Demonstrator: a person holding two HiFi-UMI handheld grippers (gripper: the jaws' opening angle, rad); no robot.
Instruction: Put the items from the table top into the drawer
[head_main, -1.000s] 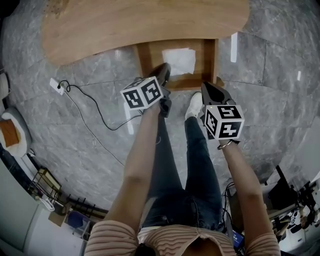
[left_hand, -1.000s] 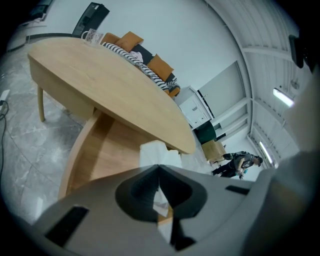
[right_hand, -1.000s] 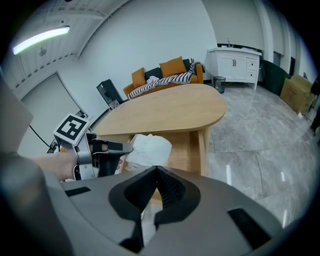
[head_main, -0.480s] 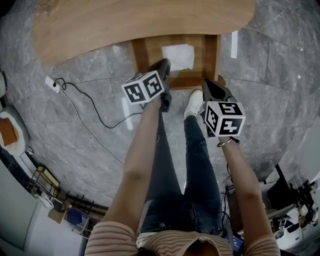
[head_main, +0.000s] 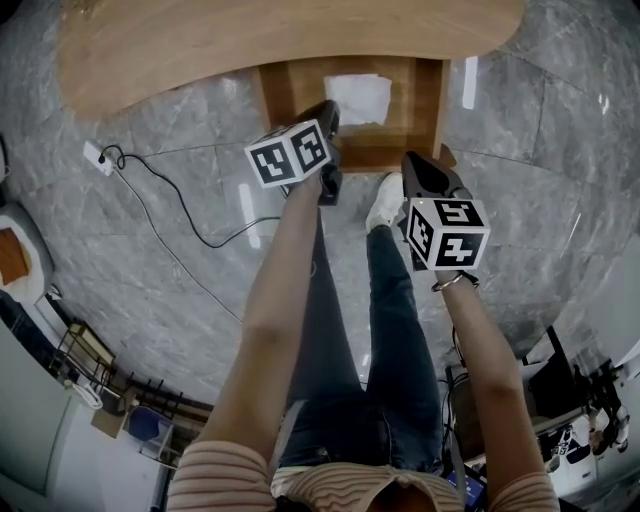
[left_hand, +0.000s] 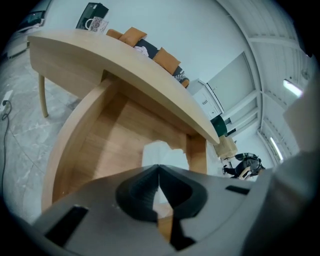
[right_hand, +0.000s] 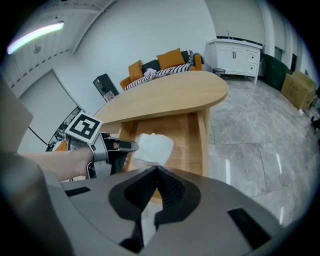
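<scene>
The wooden drawer (head_main: 432, 95) stands pulled out under the table top (head_main: 250, 40), with a crumpled white cloth (head_main: 358, 98) lying inside. My left gripper (head_main: 326, 110) hangs shut over the drawer's front left part, nothing between its jaws. My right gripper (head_main: 411, 161) is shut and empty just outside the drawer's front right corner. In the left gripper view the shut jaws (left_hand: 159, 168) point at the cloth (left_hand: 162, 154). The right gripper view shows its shut jaws (right_hand: 156, 169), the cloth (right_hand: 153, 147) and the left gripper (right_hand: 126, 146) beside it.
The person's legs and a white shoe (head_main: 385, 206) stand on the grey marble floor before the drawer. A power strip with a black cable (head_main: 95, 156) lies at the left. A mug (left_hand: 96, 23) sits on the table's far end. A sofa (right_hand: 165, 62) is behind the table.
Both grippers stay shut and keep their places at the drawer front. The head view has drifted, so the table and drawer sit slightly higher in the picture.
</scene>
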